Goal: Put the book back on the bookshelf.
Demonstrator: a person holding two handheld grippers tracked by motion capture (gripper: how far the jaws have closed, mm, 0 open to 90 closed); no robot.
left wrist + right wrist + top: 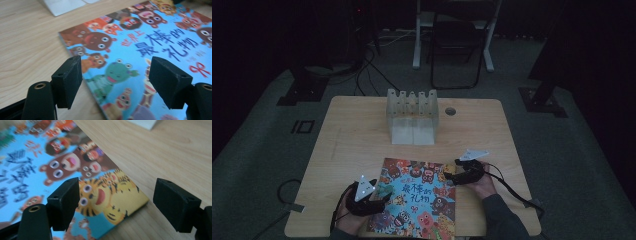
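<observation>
Picture book (417, 195) flat between two open, empty claws, left (379, 192) and right (451, 172).

One book (418, 196) lies between two grippers, left (382, 192) and right (451, 172), its edges between each pair of jaws. One rack (412, 116) stands beyond them on one table (357, 135). One chair (455, 40) behind.

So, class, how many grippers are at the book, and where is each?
2. The left gripper hangs open at the left edge of the book; the right gripper hangs open at its far right corner.
</observation>
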